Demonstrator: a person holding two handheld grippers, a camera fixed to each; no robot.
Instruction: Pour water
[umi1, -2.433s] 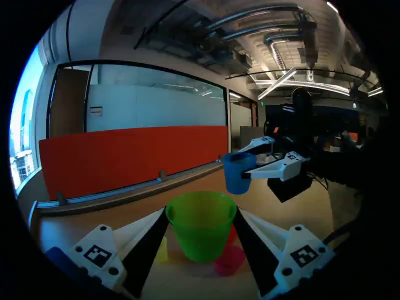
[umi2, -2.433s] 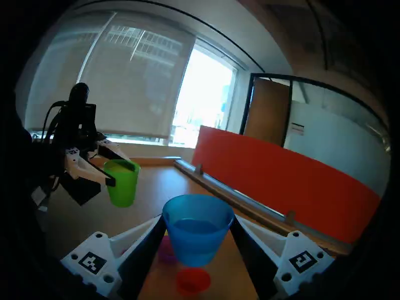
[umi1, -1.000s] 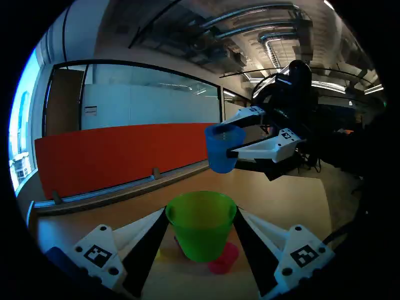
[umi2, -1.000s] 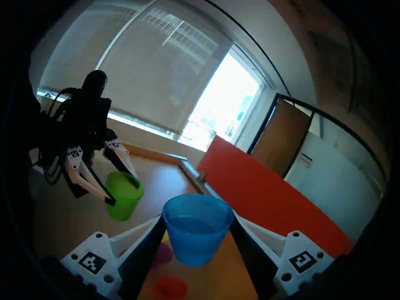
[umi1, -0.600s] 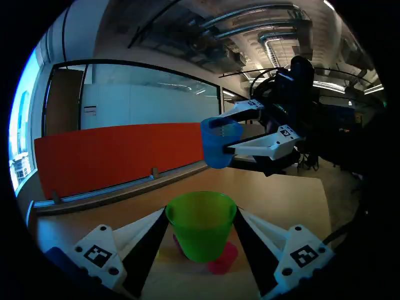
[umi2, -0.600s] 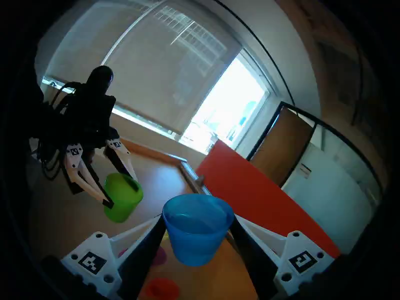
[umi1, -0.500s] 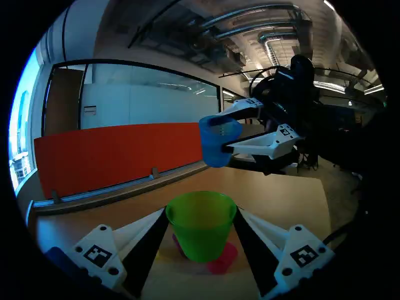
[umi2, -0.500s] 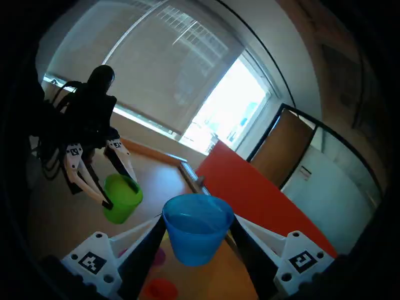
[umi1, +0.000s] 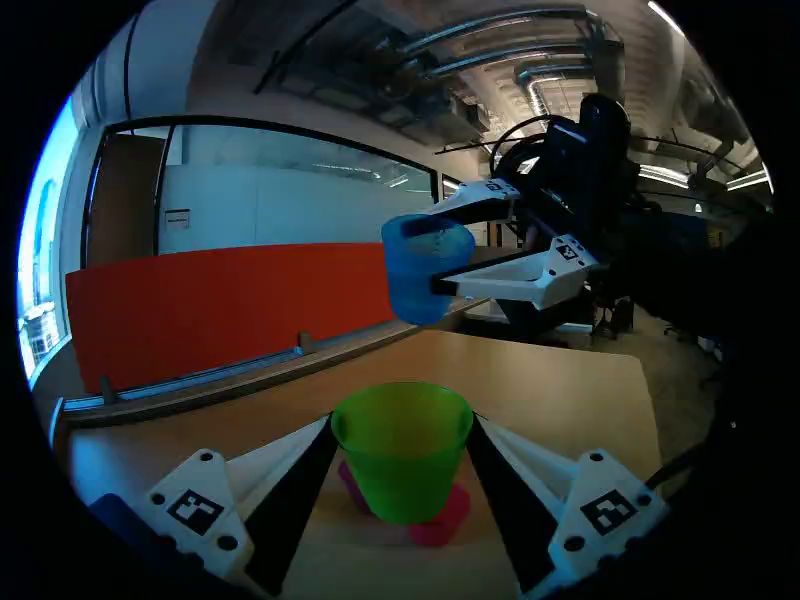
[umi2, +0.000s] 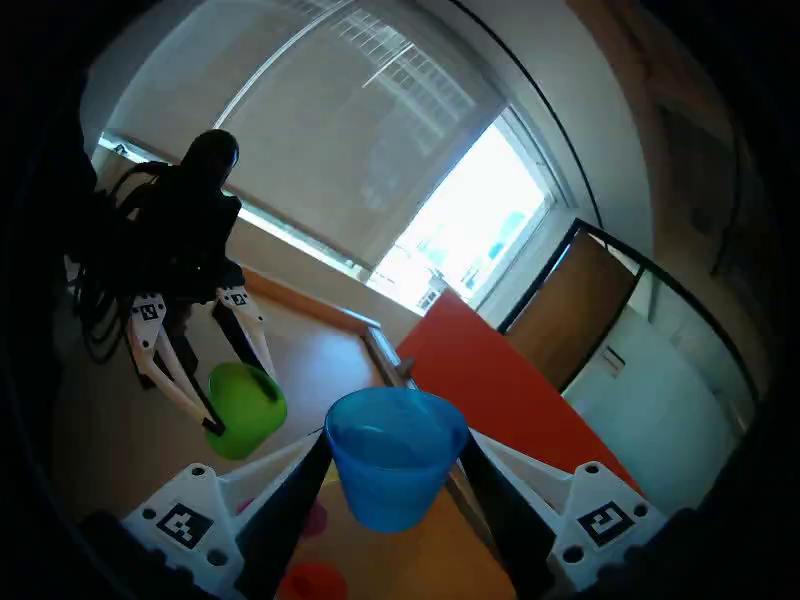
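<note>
- the right gripper (umi2: 395, 440) pinches a translucent blue plastic cup (umi2: 393, 480) between both fingers, apparently with water inside.
- the left gripper (umi1: 401, 428) clamps an upright green plastic cup (umi1: 402, 470); the blue cup hangs at its 12 o'clock.
- centre the blue rim over the green mouth, then tip slowly.

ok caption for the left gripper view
Left gripper grips a green cup; beyond, right gripper holds a blue cup higher.

The green cup (umi1: 402, 455) hides most of the pink cups (umi1: 445, 516).

Water cup (umi1: 425, 268) above, beyond empty cup (umi1: 402, 462)
</note>
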